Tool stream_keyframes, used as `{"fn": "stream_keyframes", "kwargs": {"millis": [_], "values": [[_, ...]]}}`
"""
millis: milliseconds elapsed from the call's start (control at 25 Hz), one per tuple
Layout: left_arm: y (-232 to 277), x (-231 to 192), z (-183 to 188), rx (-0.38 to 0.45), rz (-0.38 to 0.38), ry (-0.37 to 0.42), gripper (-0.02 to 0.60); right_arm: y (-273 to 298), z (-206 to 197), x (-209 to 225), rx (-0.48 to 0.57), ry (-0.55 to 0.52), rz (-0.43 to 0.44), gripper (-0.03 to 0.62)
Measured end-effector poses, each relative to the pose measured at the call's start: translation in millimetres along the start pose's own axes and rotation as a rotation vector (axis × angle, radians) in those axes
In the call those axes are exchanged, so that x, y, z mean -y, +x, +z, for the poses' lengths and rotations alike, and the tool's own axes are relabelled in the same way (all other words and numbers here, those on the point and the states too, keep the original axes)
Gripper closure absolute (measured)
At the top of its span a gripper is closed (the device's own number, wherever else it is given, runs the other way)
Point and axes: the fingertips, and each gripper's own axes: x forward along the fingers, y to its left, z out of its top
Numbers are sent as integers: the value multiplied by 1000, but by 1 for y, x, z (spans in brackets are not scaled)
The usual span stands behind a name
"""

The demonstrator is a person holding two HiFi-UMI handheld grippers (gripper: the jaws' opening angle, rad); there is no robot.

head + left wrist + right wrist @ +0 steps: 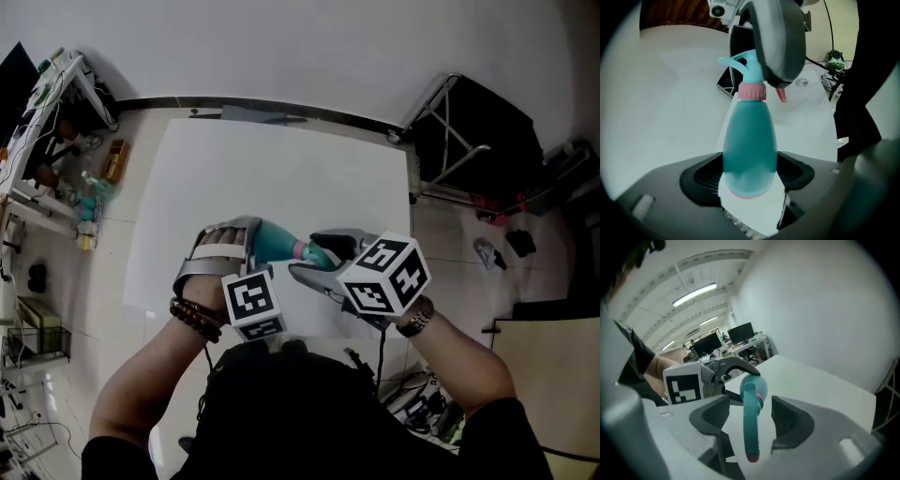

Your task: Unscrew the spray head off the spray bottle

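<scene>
1. Left gripper view — my left gripper (749, 174) clamps the spray bottle (750, 136), neck pointing toward frame top.
2. My right gripper (752, 419) straddles the spray head (750, 427) — pads wide, not touching, head lying along them.

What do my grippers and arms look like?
Both the left gripper and right gripper are grey, with curved jaws, dark ribbed pads and a white cube of black square markers. Beaded bracelets circle the left wrist, a watch the right; sleeves are dark and short.
</scene>
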Motion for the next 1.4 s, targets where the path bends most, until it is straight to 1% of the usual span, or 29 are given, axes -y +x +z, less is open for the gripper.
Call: {"fn": "stream_keyframes", "kwargs": {"millis": [80,160,240,320,400,480,640,760,920,1120,1280,1320,1400], "values": [[-1,0,1,-2,11,11,199,1,0,0,5,71,11,378],[-1,3,5,1,8,15,199,1,-2,1,4,64,-5,429],[-2,7,7,4,-6,17,199,0,-6,2,-4,18,-33,464],[-2,12,7,7,-28,18,199,1,-9,1,-20,-37,-50,470],[-2,19,6,11,-64,12,199,2,-13,-3,-43,-119,-64,471],[-3,26,6,18,-115,3,199,3,-16,-9,-71,-246,-73,473],[-4,40,8,34,-206,7,199,3,-25,-20,-132,-538,-79,473],[-7,49,10,51,-268,5,199,2,-33,-26,-164,-722,-78,473],[-9,58,15,71,-325,7,199,-1,-43,-31,-196,-969,-83,474],[-13,67,17,97,-395,-4,199,-4,-49,-39,-251,-1324,-129,474],[-15,72,20,116,-440,-18,199,-7,-54,-41,-288,-1546,-160,474],[-15,73,20,117,-448,-20,199,-7,-54,-42,-286,-1586,-166,475],[-14,75,17,108,-456,-17,199,-7,-53,-47,-268,-1630,-174,474]]}}
